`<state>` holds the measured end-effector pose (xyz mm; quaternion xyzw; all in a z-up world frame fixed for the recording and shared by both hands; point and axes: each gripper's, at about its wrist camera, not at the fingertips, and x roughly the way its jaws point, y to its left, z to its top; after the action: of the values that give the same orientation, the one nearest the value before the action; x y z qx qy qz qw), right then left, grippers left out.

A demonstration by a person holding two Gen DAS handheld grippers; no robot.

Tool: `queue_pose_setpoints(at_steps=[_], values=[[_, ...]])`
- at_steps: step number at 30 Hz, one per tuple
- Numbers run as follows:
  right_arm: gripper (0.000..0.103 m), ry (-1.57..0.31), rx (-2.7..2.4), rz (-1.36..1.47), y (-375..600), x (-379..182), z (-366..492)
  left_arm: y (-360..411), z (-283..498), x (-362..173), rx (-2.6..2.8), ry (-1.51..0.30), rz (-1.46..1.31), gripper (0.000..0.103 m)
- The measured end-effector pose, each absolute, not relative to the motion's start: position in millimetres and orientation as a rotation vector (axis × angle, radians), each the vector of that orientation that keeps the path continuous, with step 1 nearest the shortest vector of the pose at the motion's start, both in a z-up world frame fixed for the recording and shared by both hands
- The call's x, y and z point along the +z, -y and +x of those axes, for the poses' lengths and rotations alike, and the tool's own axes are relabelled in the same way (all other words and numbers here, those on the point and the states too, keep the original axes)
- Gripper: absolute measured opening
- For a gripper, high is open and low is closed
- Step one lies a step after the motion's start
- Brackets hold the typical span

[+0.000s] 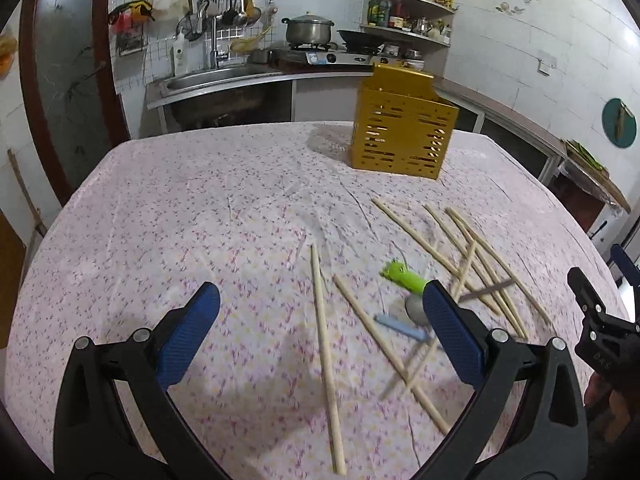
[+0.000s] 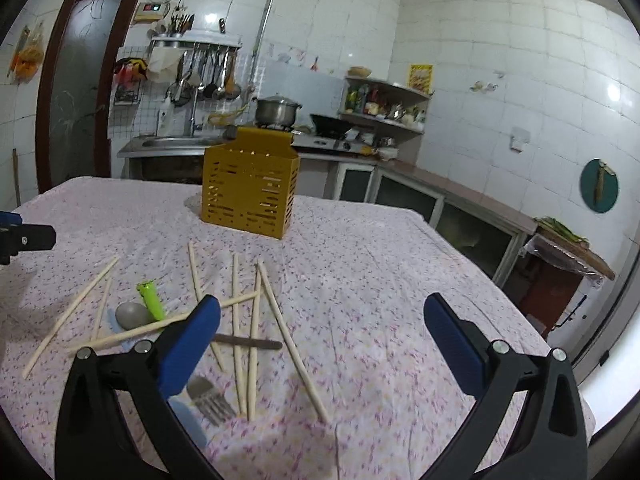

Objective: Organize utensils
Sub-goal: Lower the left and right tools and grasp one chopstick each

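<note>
both the left gripper (image 1: pixel 320 312) and right gripper (image 2: pixel 322 316) gape empty; pale wooden chopsticks (image 2: pixel 236 320) lie scattered mid-frame, the perforated yellow metal holder (image 2: pixel 250 192) above.

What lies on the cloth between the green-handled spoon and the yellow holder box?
Nothing: in the left wrist view the stretch from the green-handled spoon to the yellow holder box is bare flowered tablecloth. The chopsticks lie off to one side.
</note>
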<state>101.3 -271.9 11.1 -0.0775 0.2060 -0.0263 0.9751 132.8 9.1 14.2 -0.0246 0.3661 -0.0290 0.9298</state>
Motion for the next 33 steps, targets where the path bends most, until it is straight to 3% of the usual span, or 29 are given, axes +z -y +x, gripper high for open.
queue_pose_setpoints(at_steps=[8, 9, 11, 13, 18, 20, 24, 26, 29, 33], values=[[0.096, -0.578, 0.021, -0.101, 288.2, -6.1, 169.4, -6.5, 160.8, -17.5, -0.033, -0.841, -0.041, 0.094], [0.093, -0.612, 0.048, -0.083, 289.0, -11.9, 180.6, -7.4, 162.8, -21.0, -0.029, -0.841, -0.043, 0.092], [0.074, -0.654, 0.069, -0.058, 289.1, -23.4, 195.4, -8.7, 169.3, -29.1, -0.01, -0.843, -0.051, 0.09], [0.069, -0.698, 0.082, -0.049, 287.4, -34.0, 212.0, -10.8, 174.1, -35.7, 0.001, -0.844, -0.067, 0.082], [0.054, -0.749, 0.121, -0.081, 277.1, -45.3, 228.1, -12.7, 182.5, -49.4, 0.011, -0.857, -0.06, 0.076], [0.041, -0.784, 0.144, -0.079, 274.8, -50.0, 237.5, -12.0, 187.5, -55.5, 0.005, -0.89, -0.06, 0.068], [0.036, -0.827, 0.175, -0.081, 272.2, -55.4, 248.6, -11.4, 192.8, -61.2, 0.0, -0.927, -0.057, 0.065], [0.027, -0.837, 0.184, -0.1, 267.7, -56.9, 251.9, -9.6, 194.7, -61.1, -0.007, -0.93, -0.052, 0.064], [0.015, -0.848, 0.194, -0.136, 261.5, -57.8, 256.9, -4.3, 200.2, -62.9, -0.009, -0.943, -0.025, 0.057], [0.01, -0.86, 0.2, -0.196, 254.9, -58.0, 263.3, -4.2, 202.3, -61.9, -0.025, -0.957, -0.024, 0.047]])
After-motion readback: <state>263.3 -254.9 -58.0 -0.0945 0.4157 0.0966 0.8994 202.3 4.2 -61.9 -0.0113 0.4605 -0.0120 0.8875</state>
